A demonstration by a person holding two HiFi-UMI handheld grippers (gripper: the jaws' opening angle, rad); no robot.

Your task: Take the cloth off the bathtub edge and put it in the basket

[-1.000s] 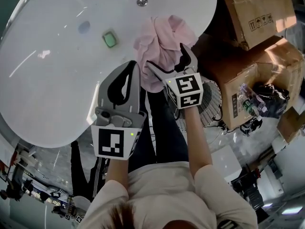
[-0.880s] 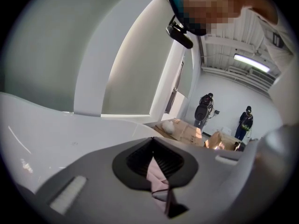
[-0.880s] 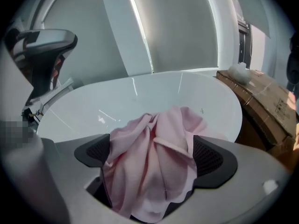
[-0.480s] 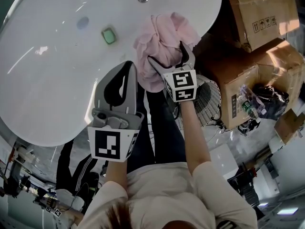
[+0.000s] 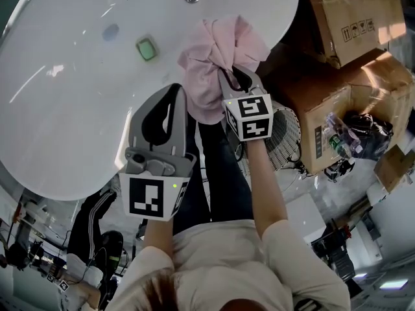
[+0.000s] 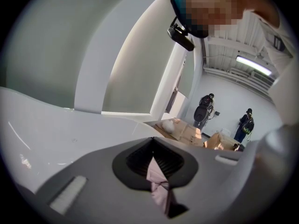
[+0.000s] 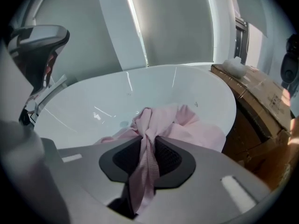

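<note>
My R claw (image 5: 230, 78) jaws just closed and now pinch a fold of the pink cloth (image 5: 217, 47), which lies bunched on the bathtub edge (image 5: 285, 18). L claw (image 5: 175, 94) shut, empty. Grip looks made; next is prob. lift & carry to basket (image 5: 285, 133).

No wording is legible; the cardboard box (image 5: 350, 11) bears handling pictograms (small, black, in a row).

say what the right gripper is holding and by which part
The right gripper holds the pink cloth by a bunched fold in its near side; its jaws have just been closing on it. The rest lies on the bathtub edge.
</note>
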